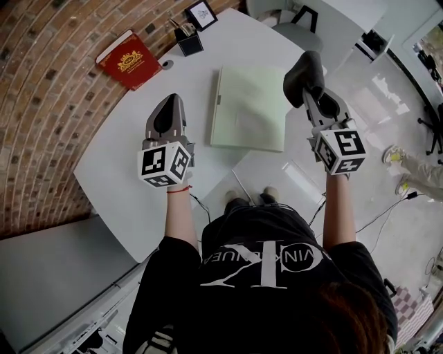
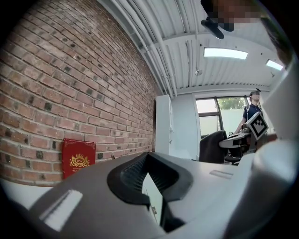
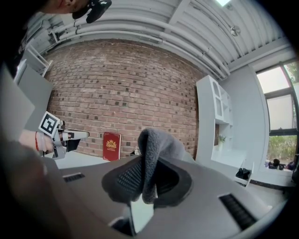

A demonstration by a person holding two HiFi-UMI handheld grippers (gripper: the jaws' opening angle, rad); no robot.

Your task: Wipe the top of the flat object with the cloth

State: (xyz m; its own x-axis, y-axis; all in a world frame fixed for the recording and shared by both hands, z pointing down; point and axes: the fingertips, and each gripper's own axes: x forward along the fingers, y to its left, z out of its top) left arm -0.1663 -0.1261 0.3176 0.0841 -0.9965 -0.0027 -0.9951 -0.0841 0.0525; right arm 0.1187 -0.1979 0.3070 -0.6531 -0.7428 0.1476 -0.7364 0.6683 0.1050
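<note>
The flat object is a pale green board point(image 1: 249, 107) lying in the middle of the white table point(image 1: 124, 173). My right gripper point(image 1: 309, 88) hovers over the board's right edge, shut on a dark grey cloth point(image 1: 304, 70) that bunches up past its tips. In the right gripper view the cloth point(image 3: 156, 154) stands pinched between the jaws. My left gripper point(image 1: 169, 104) is held above the table left of the board, shut and empty. Through its jaws in the left gripper view a strip of the board point(image 2: 153, 192) shows.
A red book point(image 1: 128, 59) leans by the brick wall at the table's far left. A black pen holder point(image 1: 188, 43) and a small framed sign point(image 1: 201, 14) stand at the far edge. A grey chair point(image 1: 297, 29) is beyond the table.
</note>
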